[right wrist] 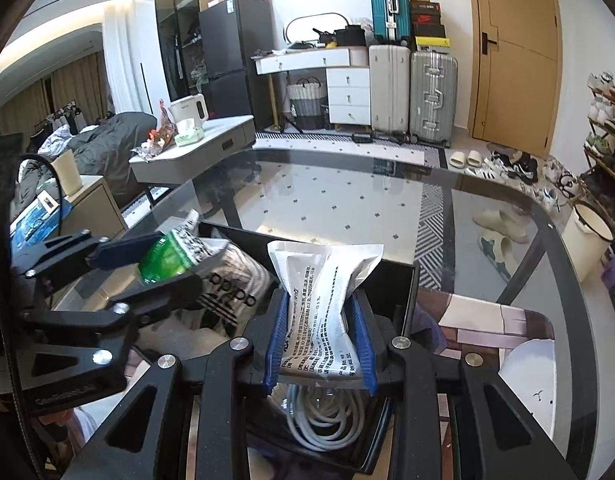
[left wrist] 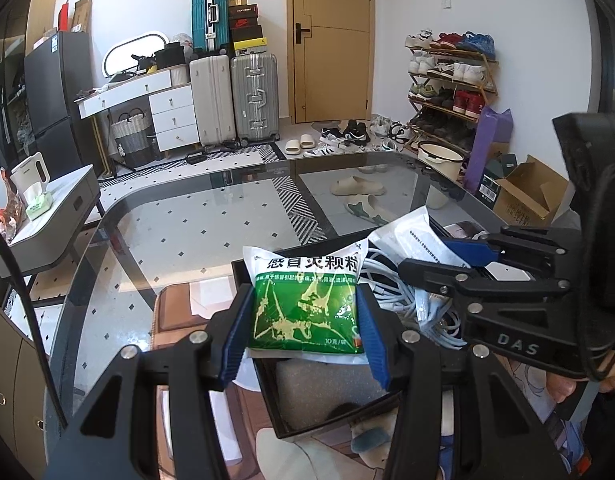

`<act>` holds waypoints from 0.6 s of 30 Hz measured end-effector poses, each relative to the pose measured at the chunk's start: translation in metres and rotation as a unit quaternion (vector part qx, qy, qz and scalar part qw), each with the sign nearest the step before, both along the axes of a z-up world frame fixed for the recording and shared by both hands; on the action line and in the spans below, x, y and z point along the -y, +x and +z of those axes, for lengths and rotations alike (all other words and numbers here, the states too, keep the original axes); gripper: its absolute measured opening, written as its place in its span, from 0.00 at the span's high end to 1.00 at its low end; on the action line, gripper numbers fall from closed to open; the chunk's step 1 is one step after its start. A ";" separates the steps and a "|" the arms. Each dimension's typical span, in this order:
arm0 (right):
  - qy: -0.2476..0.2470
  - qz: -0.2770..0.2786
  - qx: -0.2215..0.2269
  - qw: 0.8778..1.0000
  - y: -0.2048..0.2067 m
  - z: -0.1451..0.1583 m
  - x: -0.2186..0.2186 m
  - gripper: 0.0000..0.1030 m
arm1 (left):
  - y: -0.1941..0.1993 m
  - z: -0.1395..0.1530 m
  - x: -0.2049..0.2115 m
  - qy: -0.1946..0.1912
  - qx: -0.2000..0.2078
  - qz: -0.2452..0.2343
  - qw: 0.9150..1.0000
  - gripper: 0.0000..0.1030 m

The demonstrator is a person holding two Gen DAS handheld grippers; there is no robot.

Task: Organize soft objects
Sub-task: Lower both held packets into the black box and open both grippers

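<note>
My left gripper [left wrist: 305,320] is shut on a green and white medicine sachet [left wrist: 307,304], held above a black box [left wrist: 307,420]. My right gripper [right wrist: 319,340] is shut on a white sachet with black print [right wrist: 327,300], held above a black tray [right wrist: 403,284] with a coil of white cable [right wrist: 327,416]. The right gripper and white sachet [left wrist: 411,236] show at the right of the left wrist view. The left gripper with the green sachet [right wrist: 167,256] shows at the left of the right wrist view, above white adidas fabric [right wrist: 231,296].
The boxes sit on a glass table [left wrist: 195,216] with a dark rounded rim [right wrist: 527,196]. Beyond are suitcases [left wrist: 235,96], a white dresser [left wrist: 147,96], a shoe rack [left wrist: 451,84] and a grey side table [left wrist: 59,208]. A cardboard box [left wrist: 527,192] stands at the right.
</note>
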State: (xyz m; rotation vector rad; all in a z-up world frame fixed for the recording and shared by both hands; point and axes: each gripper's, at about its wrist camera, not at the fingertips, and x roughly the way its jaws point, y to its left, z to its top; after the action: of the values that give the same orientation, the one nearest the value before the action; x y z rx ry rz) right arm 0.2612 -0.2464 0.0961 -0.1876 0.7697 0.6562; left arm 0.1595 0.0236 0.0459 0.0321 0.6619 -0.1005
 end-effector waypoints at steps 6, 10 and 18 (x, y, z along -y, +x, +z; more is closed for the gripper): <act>0.001 -0.010 -0.001 1.000 0.009 -0.004 -0.002 0.70 | 0.000 0.001 0.008 0.004 0.002 -0.007 1.000 0.52; 0.002 -0.012 -0.002 1.000 0.009 -0.004 -0.001 0.64 | 0.000 0.000 0.011 0.005 0.002 -0.011 1.000 0.52; -0.016 -0.011 0.046 0.999 -0.009 0.005 0.001 0.39 | 0.000 -0.003 0.012 0.007 0.002 -0.015 1.000 0.52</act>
State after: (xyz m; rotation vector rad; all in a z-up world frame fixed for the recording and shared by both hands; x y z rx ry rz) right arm 0.2523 -0.2478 0.1014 -0.2366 0.6928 0.6106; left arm 0.1591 0.0121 0.0432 0.0559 0.6583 -0.1245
